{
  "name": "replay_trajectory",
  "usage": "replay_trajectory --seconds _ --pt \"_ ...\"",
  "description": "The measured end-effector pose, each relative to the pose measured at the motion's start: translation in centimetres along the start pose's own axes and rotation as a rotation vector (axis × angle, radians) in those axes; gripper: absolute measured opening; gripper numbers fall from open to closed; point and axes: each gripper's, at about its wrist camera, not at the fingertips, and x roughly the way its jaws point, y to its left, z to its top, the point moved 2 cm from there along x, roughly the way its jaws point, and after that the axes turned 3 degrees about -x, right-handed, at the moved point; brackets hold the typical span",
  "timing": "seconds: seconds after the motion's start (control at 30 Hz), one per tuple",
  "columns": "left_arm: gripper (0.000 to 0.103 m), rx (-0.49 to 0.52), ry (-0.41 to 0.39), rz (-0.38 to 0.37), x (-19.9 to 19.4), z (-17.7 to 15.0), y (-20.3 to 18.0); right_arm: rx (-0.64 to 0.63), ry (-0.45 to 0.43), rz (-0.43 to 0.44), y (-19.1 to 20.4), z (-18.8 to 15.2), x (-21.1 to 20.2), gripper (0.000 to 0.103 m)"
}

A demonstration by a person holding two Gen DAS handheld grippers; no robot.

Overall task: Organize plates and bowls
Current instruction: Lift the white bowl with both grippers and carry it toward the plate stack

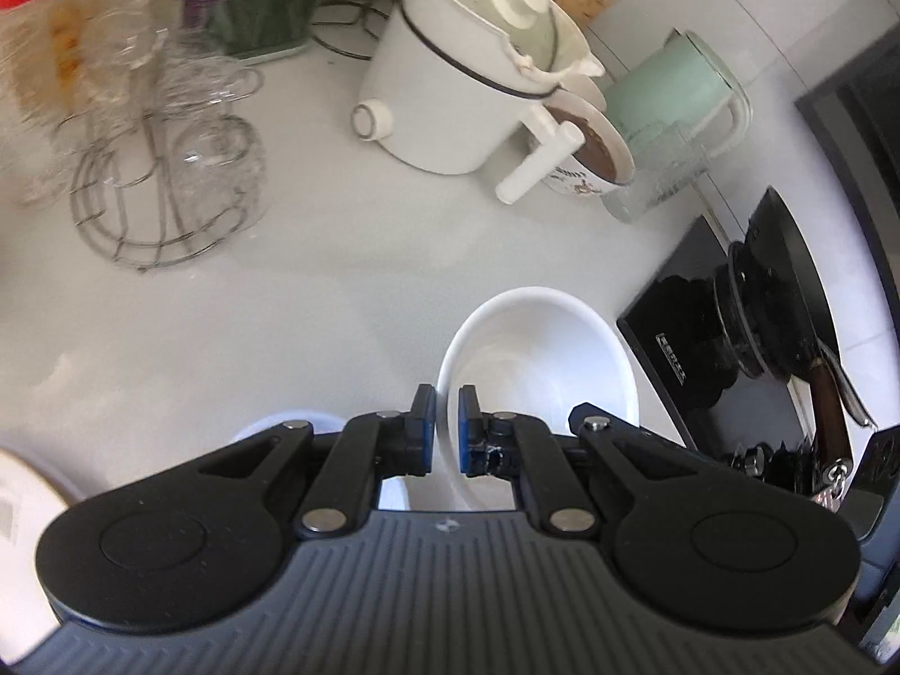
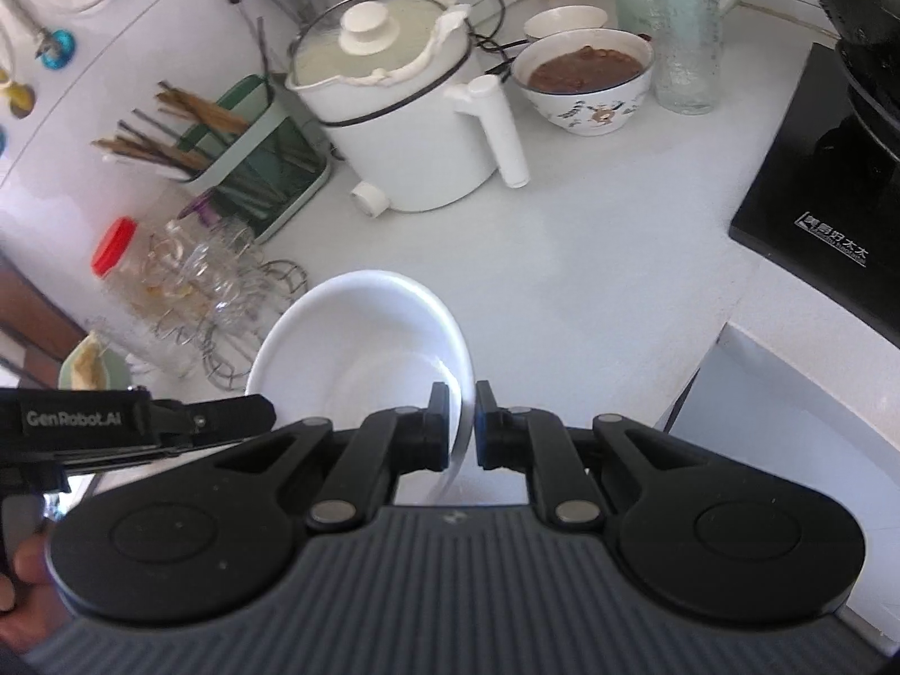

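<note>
A white bowl (image 1: 540,349) hangs above the white counter, tilted. My left gripper (image 1: 447,430) is shut on the bowl's left rim, its blue pads (image 1: 468,427) pressing either side of the thin wall. In the right wrist view the white bowl (image 2: 360,349) has its right rim clamped by my right gripper (image 2: 462,427), which is shut on it. The left gripper (image 2: 264,408) comes in from the left and meets the opposite rim. A person's hand (image 2: 22,574) holds that left gripper.
A white electric pot (image 2: 405,112), a patterned bowl of brown food (image 2: 588,84) and a ribbed glass (image 2: 689,39) stand at the back. A wire rack of glasses (image 2: 219,304) is on the left, a black stove (image 2: 827,169) on the right. Pale dishes (image 1: 287,422) lie below.
</note>
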Motion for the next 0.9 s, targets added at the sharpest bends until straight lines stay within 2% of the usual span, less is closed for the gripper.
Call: replay_trajectory --seconds 0.13,0.33,0.53,0.7,0.9 --pt "0.007 -0.033 -0.033 -0.005 -1.7 -0.7 0.9 -0.012 0.007 0.046 0.7 -0.2 -0.4 0.011" --pt "0.007 -0.066 -0.091 0.034 -3.7 -2.2 2.2 -0.087 0.001 0.094 2.6 -0.5 -0.6 0.011" --pt "0.008 -0.111 -0.131 0.101 -5.2 -3.6 4.3 -0.159 0.064 0.156 5.0 -1.2 0.6 0.013" --pt "0.008 -0.156 -0.120 0.152 -4.6 -4.9 6.0 -0.205 0.140 0.166 6.2 -2.2 2.2 0.014" --pt "0.008 -0.199 -0.082 0.187 -3.2 -6.3 7.6 -0.269 0.212 0.137 6.8 -3.8 3.7 0.014"
